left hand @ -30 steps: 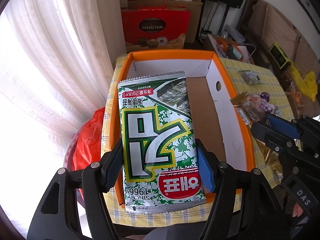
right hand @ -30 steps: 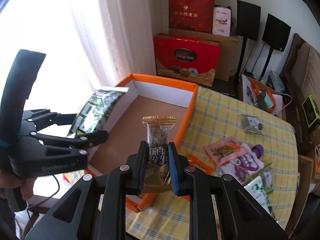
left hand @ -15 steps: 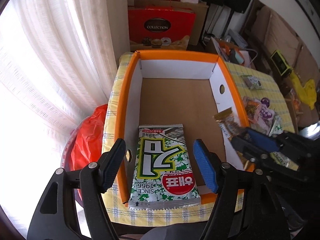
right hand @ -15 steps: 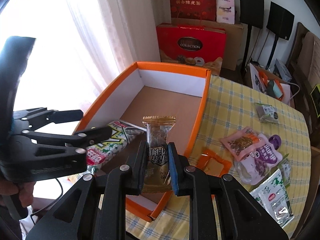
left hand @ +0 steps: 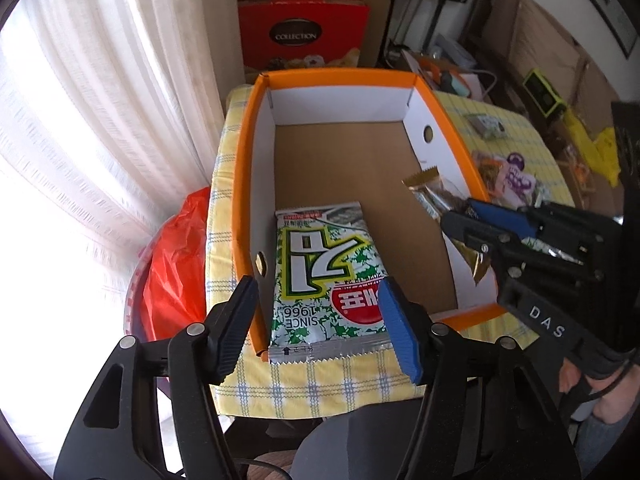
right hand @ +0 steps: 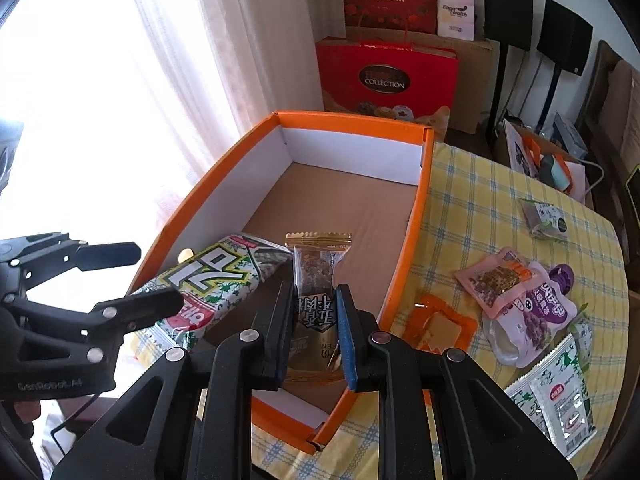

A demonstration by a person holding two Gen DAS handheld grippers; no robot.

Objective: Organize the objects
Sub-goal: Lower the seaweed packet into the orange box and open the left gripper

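seaweed snack packet (left hand: 326, 276) lies in the orange box (left hand: 244, 184), near end propped over the front wall. left gripper (left hand: 320, 320) fingers straddle it, closing, pads clear of it. right gripper (right hand: 313, 330) fingers pinch a gold-wrapped snack bar (right hand: 316, 280) above the box. more pouches (right hand: 520, 300) sit on the checked counter (right hand: 480, 208).

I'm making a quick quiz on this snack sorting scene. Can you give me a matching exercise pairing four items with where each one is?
Items:
1. green seaweed packet
2. gold snack bar
3. purple pouch
4. red gift box

Places:
A. on the floor beyond the table
B. pinched in the right claw
C. on the yellow checked tablecloth
D. in the orange box, its end over the near edge

Pairs: 1-D, 2-B, 3-C, 4-A
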